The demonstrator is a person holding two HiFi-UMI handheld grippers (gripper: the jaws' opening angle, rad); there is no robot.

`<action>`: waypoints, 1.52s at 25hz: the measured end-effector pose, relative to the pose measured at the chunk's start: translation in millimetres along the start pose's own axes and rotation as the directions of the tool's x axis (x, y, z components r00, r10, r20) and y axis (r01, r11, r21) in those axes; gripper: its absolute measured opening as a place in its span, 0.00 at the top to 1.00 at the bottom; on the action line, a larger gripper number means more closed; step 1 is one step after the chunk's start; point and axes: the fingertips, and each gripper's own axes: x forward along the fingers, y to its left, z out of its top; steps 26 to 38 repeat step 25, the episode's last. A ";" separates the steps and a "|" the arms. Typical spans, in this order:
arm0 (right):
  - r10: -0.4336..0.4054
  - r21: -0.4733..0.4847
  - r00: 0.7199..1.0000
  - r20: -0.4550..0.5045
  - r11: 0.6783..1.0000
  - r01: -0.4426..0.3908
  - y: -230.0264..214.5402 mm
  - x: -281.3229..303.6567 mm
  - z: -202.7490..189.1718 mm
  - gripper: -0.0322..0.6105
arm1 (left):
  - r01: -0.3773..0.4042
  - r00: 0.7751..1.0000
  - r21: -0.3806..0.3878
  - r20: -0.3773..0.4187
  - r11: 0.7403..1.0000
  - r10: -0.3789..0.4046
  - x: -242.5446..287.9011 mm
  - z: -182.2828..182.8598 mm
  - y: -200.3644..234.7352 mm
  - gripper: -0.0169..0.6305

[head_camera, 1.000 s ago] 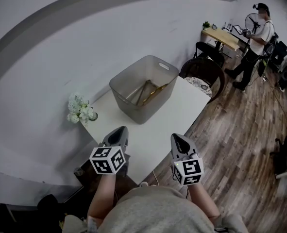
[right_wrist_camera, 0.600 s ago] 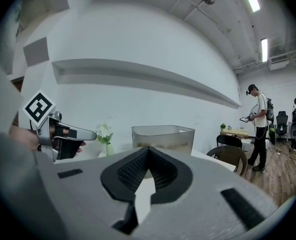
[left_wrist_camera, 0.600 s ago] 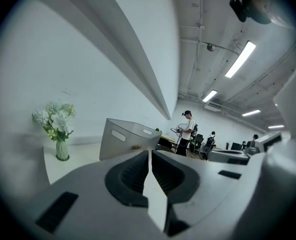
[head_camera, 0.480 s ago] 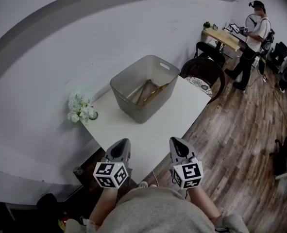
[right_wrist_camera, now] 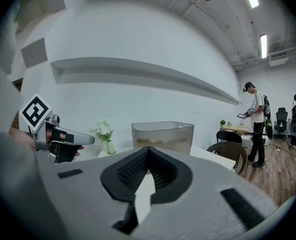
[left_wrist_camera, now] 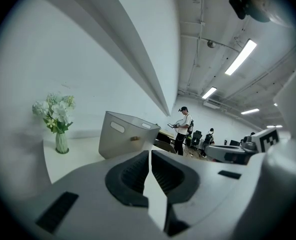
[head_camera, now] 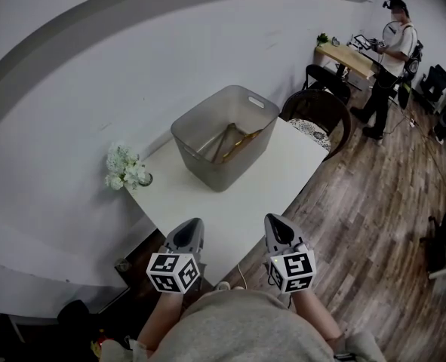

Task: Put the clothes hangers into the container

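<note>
A grey translucent container (head_camera: 221,138) stands at the far side of the white table (head_camera: 230,202), with wooden clothes hangers (head_camera: 234,140) lying inside it. The container (left_wrist_camera: 123,140) also shows in the left gripper view, and the container (right_wrist_camera: 163,136) in the right gripper view. My left gripper (head_camera: 188,231) hovers over the table's near edge, shut, with nothing between its jaws. My right gripper (head_camera: 276,228) is held beside it, also shut and empty. Both are well short of the container.
A small vase of white flowers (head_camera: 124,169) stands at the table's left corner. A dark chair (head_camera: 318,115) sits behind the table on the right. A person (head_camera: 389,66) stands by a wooden desk (head_camera: 345,57) farther off on the wood floor.
My left gripper has drawn back toward me and a little to the right. The right gripper has barely moved. The person in the background has shifted slightly.
</note>
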 end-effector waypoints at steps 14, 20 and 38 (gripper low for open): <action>-0.019 0.008 1.000 0.016 1.000 0.019 -3.0 3.6 4.9 0.95 | 0.014 1.000 -0.003 0.009 1.000 -0.014 9.6 10.2 0.6 0.95; -0.016 0.007 1.000 0.012 1.000 0.016 -3.1 6.9 3.3 0.95 | 0.020 1.000 -0.009 0.003 1.000 -0.020 13.7 9.5 2.2 0.95; -0.013 0.005 1.000 0.011 1.000 0.013 -2.9 8.7 3.7 0.95 | 0.014 1.000 -0.013 0.002 1.000 -0.014 15.2 10.8 5.1 0.95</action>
